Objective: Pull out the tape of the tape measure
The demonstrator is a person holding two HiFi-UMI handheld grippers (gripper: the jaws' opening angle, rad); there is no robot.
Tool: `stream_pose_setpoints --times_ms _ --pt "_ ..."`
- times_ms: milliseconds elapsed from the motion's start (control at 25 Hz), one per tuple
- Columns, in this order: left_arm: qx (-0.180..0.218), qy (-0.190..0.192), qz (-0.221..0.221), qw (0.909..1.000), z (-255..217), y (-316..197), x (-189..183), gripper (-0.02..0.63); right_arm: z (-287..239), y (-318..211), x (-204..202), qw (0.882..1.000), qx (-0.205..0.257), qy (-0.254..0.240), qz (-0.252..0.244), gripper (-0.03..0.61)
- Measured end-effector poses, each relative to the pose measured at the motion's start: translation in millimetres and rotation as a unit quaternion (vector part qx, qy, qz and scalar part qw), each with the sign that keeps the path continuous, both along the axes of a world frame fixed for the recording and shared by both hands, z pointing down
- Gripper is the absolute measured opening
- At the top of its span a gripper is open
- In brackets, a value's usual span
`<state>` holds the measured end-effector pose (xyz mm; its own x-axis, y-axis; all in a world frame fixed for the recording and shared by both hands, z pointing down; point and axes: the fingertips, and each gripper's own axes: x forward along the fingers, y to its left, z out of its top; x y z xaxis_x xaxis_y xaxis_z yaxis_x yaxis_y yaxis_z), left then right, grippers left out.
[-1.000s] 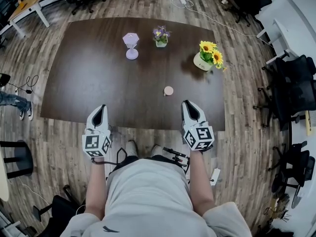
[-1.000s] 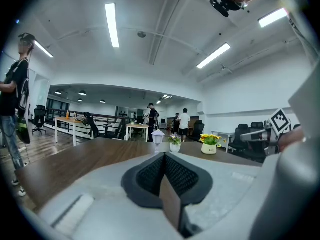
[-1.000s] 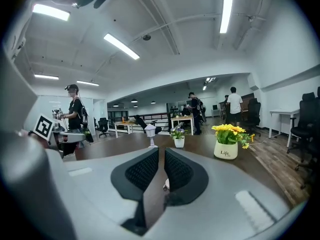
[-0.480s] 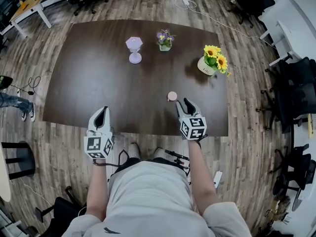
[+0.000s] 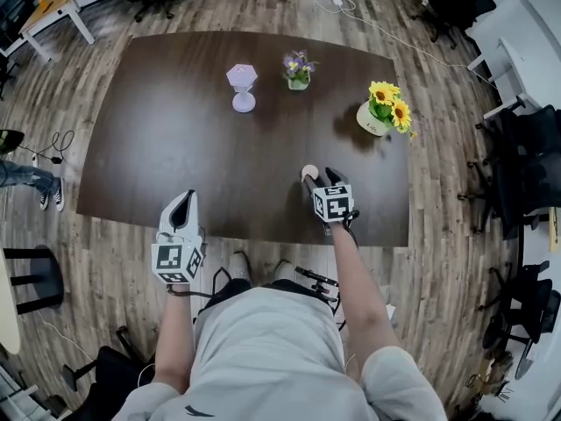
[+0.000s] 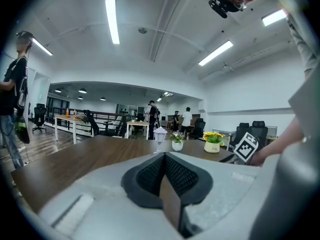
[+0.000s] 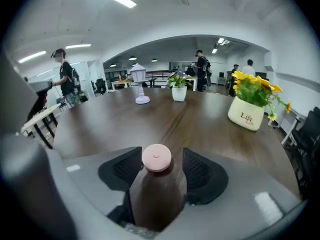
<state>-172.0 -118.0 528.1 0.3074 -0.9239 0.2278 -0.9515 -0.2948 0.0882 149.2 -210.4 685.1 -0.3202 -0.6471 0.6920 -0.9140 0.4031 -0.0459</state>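
Pink tape measure [image 7: 156, 158] lies at 12 o'clock of the right tool [image 5: 321, 179], between its opening jaws, pads not touching it.

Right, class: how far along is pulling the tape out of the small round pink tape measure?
Done: the right gripper is lined up on the small round pink tape measure on the dark wooden table. In hand: its jaws are opening, the case between their tips, ungripped. Left: gripping the case and drawing the tape; none shows, and the left gripper is shut, empty, short of the table.
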Motion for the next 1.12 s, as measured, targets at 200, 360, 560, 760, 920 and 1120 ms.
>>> stream_pose_setpoints --times_ms 200,360,560,760,920,1120 --pt "-0.007 -0.003 -0.006 0.9999 4.0 3.4 -3.0 0.006 11.9 1.8 -4.8 0.991 -0.007 0.07 -0.11 0.256" --pt "-0.016 -0.006 -0.012 0.9998 9.3 5.6 -5.6 0.006 20.0 3.1 -5.8 0.983 -0.017 0.089 -0.157 0.284" --pt "-0.018 -0.01 -0.015 0.9997 9.4 7.3 -6.8 0.006 27.1 -2.4 -10.4 0.98 -0.026 0.06 -0.186 0.291" --pt "-0.019 -0.011 -0.018 0.9996 10.5 8.4 -4.7 0.006 28.5 2.0 -18.4 0.978 -0.042 0.022 -0.202 0.206" --pt "-0.021 -0.011 -0.017 0.9996 11.3 9.3 -2.1 0.006 27.7 0.9 -18.4 0.983 -0.044 0.02 -0.176 0.215" --pt "-0.02 -0.007 -0.015 0.9997 11.2 7.6 1.8 0.006 26.9 1.8 -20.1 0.994 -0.047 0.013 -0.095 0.215"
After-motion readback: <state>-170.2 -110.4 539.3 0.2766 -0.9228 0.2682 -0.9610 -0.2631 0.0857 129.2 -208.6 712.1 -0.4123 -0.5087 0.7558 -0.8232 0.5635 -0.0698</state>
